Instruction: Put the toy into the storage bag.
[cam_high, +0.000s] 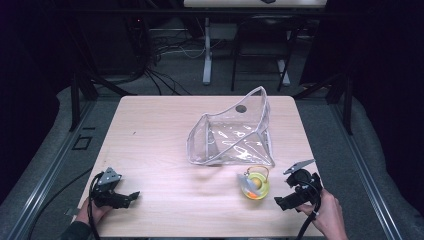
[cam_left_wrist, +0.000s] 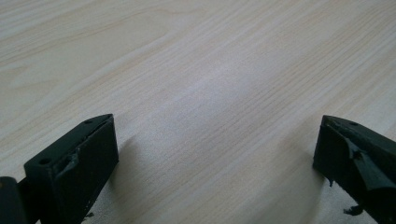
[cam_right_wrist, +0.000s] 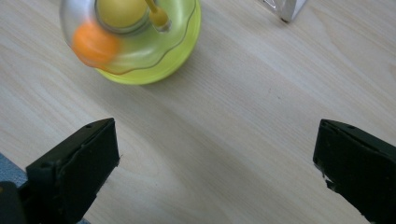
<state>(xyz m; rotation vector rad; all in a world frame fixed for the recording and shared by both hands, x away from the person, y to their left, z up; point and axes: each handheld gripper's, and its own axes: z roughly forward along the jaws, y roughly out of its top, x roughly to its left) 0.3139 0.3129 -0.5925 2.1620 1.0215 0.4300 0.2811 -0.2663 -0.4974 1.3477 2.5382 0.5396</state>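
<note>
- Two grippers, both low at the near edge of the table (cam_high: 150, 135), one per hand.
- Right gripper (cam_high: 286, 200): near right, jaws spread wide w/ nothing between them, only bare wood.
- Yellow-green toy (cam_high: 255, 185): sits on the table just left of the right gripper, apart from it, not touching. Clear dome top w/ a yellow ball and an orange ball inside; the orange one looks blurred in the right gripper view.
- Clear plastic bag (cam_high: 232, 136): center-right, just beyond the toy on the far side, standing open, silver edging; its near corner is close to the toy.
- Left gripper (cam_high: 129, 197): near left, well apart from toy and bag, jaws also wide, nothing held, plain tabletop under it.
</note>
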